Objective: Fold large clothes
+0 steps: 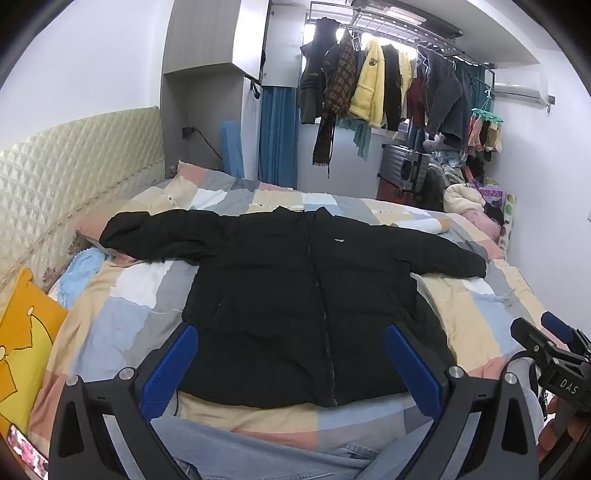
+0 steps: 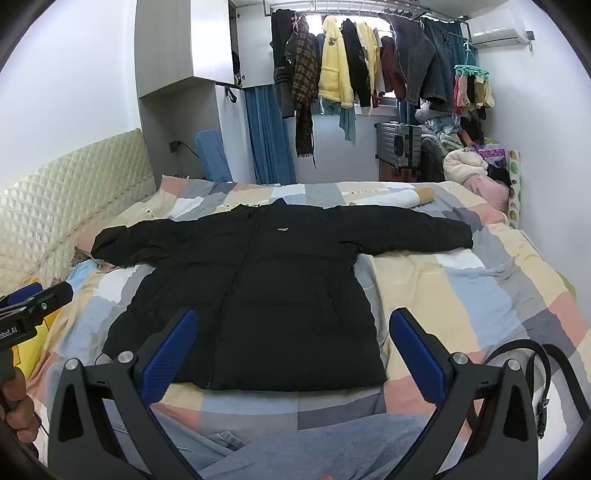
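I see a black puffer jacket [image 1: 295, 295] spread front-up across the patchwork bedspread [image 1: 133, 295], zipped, collar at the far side, hem nearest me, both sleeves stretched out to left and right. My left gripper [image 1: 291, 369] hangs over the near hem with its blue-padded fingers [image 1: 170, 369] wide apart and nothing between them; my right gripper [image 2: 291, 354] does the same, blue pads [image 2: 417, 354] spread and empty, its view centred a little further right on the jacket's hem. Neither touches the cloth as far as I can tell. The left wrist view catches the right gripper at the right edge as a black body with a blue tip, and a yellow cartoon pillow [image 1: 26, 343] at the near left by the quilted cream headboard [image 1: 55, 184]. The right wrist view shows instead the left gripper poking in from the left edge, a hand [image 2: 18, 410] wrapped around its handle, and a black strap [image 2: 535, 369] looped on the bed at the near right. Both views share the far wall: a rack of hanging clothes [image 2: 354, 70] with a yellow fleece [image 2: 332, 70], a grey suitcase [image 2: 399, 144], a heap of laundry [image 2: 465, 158] at the far right, and an air conditioner [image 2: 498, 31] high up.
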The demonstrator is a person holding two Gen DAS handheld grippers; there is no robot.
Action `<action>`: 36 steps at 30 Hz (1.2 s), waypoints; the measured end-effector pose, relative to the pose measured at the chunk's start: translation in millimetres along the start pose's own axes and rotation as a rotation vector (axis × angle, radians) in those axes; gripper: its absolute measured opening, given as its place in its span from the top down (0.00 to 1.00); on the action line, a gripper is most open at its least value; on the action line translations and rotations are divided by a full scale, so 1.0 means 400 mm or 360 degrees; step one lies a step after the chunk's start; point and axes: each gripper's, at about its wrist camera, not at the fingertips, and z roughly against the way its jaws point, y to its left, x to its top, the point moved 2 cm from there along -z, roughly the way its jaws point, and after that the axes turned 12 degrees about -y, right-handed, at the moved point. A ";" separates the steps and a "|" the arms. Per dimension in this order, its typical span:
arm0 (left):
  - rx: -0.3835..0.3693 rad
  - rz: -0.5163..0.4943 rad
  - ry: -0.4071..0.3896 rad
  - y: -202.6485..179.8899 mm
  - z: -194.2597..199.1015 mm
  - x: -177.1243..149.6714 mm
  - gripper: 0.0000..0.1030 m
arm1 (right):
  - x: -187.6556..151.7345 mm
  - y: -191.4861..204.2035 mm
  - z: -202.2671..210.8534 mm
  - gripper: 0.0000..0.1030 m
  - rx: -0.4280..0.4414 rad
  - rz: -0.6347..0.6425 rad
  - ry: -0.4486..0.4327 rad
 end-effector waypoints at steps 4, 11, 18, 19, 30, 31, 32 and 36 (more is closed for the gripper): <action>0.0005 -0.0010 -0.0012 -0.001 0.001 0.000 0.01 | -0.002 0.002 -0.001 0.00 0.0003 -0.0009 0.0014; 0.0040 -0.0004 -0.0018 0.006 0.000 0.007 0.01 | -0.001 0.018 0.001 0.00 -0.0006 0.0012 0.0011; 0.0049 0.0006 -0.0013 0.031 -0.005 0.015 0.01 | -0.012 0.000 -0.006 0.00 -0.0010 0.0007 0.0017; 0.0046 0.0009 -0.0014 0.033 -0.006 0.016 0.01 | -0.014 -0.002 -0.007 0.00 -0.0008 0.0008 0.0017; 0.0036 0.0018 -0.0024 0.020 -0.001 0.025 0.01 | -0.006 0.000 0.000 0.00 -0.0033 0.0011 0.0020; 0.0032 0.0019 -0.0028 0.019 0.000 0.028 0.01 | -0.005 0.002 0.001 0.00 -0.0042 0.0012 0.0022; 0.0025 0.0016 -0.0035 0.016 0.003 0.029 0.01 | -0.004 0.000 0.003 0.00 -0.0052 0.0009 0.0023; 0.0013 -0.0007 -0.0038 0.010 0.005 0.037 0.01 | 0.005 -0.003 0.005 0.00 -0.0080 0.0001 0.0015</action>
